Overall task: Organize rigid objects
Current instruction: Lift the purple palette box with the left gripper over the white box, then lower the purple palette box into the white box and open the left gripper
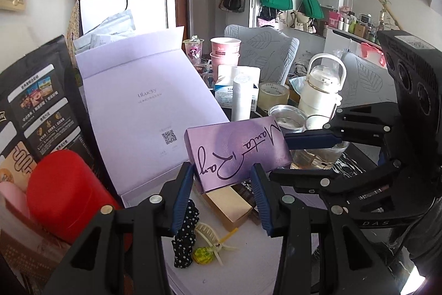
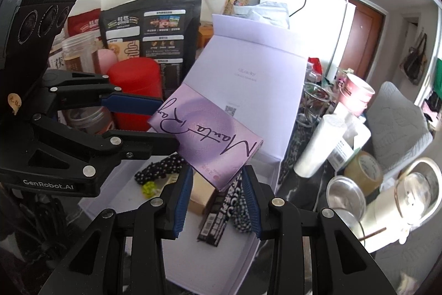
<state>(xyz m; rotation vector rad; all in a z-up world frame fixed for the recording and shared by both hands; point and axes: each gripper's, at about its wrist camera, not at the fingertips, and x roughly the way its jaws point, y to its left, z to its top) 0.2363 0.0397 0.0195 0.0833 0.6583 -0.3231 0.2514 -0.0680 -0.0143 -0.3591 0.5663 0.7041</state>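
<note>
Hanging tilted above the open white box (image 1: 143,112), the purple carton (image 1: 237,151) is clamped at opposite ends by the left gripper (image 1: 225,195) and the right gripper (image 2: 218,201), each partly closed upon it.

Both grippers' fingers (image 2: 250,195) clamp purple box (image 2: 207,137) above open white box (image 2: 248,248).

Dark table (image 1: 356,156) — open lavender box (image 1: 143,112), tape roll (image 1: 273,96), jug (image 1: 320,93).
</note>
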